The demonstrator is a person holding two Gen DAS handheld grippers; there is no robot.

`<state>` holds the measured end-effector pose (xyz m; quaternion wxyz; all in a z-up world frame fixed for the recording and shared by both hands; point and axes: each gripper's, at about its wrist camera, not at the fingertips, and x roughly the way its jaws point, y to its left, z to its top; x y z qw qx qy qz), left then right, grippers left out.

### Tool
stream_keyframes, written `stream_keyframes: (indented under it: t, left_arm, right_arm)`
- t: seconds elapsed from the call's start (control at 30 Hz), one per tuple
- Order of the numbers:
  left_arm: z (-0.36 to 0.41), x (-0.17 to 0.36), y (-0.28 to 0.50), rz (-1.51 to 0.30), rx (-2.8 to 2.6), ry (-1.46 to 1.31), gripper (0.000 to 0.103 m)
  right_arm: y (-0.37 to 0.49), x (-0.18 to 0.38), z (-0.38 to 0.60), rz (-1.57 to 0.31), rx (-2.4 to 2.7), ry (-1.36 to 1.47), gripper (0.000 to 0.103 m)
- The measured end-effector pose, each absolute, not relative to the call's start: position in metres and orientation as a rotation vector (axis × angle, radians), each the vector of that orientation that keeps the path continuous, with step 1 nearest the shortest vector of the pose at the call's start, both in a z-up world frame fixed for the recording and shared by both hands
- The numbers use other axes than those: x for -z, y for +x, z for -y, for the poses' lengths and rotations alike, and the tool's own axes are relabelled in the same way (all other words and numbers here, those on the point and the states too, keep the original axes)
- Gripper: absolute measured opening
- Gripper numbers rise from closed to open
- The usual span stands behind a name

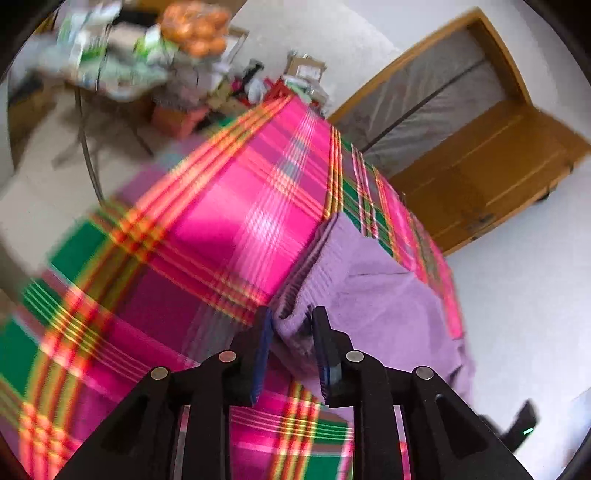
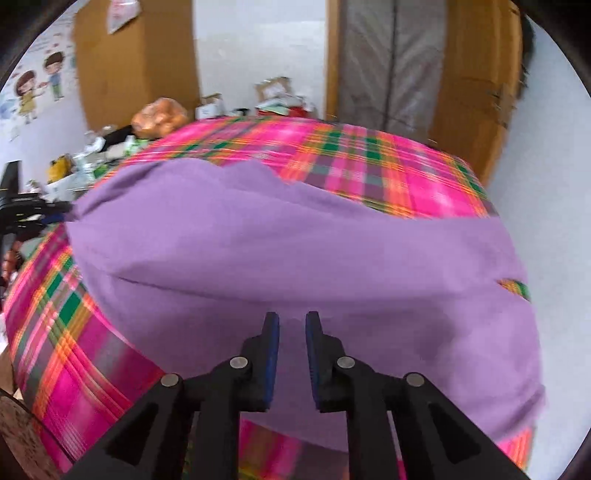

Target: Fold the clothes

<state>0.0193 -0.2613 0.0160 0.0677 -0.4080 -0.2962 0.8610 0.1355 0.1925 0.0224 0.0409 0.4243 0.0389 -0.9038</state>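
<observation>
Right now the purple garment (image 2: 295,240) lies spread over a surface covered w/ a pink-green plaid cloth (image 1: 207,206), one side hanging toward the surface's edge in the left wrist view. Left gripper (image 1: 291,325) has its fingers (image 1: 325,332) pinching a bunched, ribbed edge of the garment, prob. a hem or cuff, fabric gathered between the pads. Right gripper (image 2: 291,325) hovers low over the middle of the garment, fingers (image 2: 271,332) spread a little w/ only purple fabric visible through the gap; can't tell if the tips touch it. Handling, as a judgement: looks like soft knit, light, limp, no stiffness, so it'll sag and drape from any single hold; not fragile, not slippery, though it may drag the plaid cloth along. Best holds are prob. the thicker ribbed edges and corners, two points well apart so a fold line stays straight; pinching mid-panel likely just tents it. One long crease runs across the body in the right view, so it could be part-folded or just rumpled; can't settle which. Containers: a clear bag of orange round things (image 1: 195,29) sits on a cluttered side table beyond, and cardboard boxes (image 2: 210,105) by the far wall, contents not readable.
</observation>
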Motion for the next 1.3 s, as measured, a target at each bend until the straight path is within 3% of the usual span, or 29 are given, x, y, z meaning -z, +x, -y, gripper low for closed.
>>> stream_keyframes:
  t: [0.27, 0.4, 0.57, 0.8, 1.1, 1.3]
  left_arm:
    - [0.234, -0.052, 0.027, 0.707, -2.664, -1.123, 0.024]
    - [0.196, -0.065, 0.021, 0.621, -2.623, -1.063, 0.024]
    - [0.129, -0.059, 0.002, 0.519, -2.424, -1.101, 0.024]
    - [0.054, -0.032, -0.004, 0.287, -2.225, -1.202, 0.024]
    - [0.028, -0.016, 0.002, 0.224, -2.109, -1.238, 0.024]
    - [0.021, -0.009, 0.007, 0.169, -2.093, -1.235, 0.024]
  right_arm:
    - [0.169, -0.073, -0.294, -0.106, 2.982, 1.377, 0.017]
    - [0.171, -0.093, -0.323, -0.077, 3.058, 1.329, 0.03]
    - [0.133, -0.071, -0.338, 0.127, 3.015, 1.337, 0.031]
    - [0.071, -0.044, -0.338, 0.215, 2.946, 1.387, 0.031]
    - [0.002, -0.019, -0.335, 0.264, 2.903, 1.45, 0.032]
    - [-0.029, -0.007, -0.341, 0.394, 2.889, 1.516, 0.033]
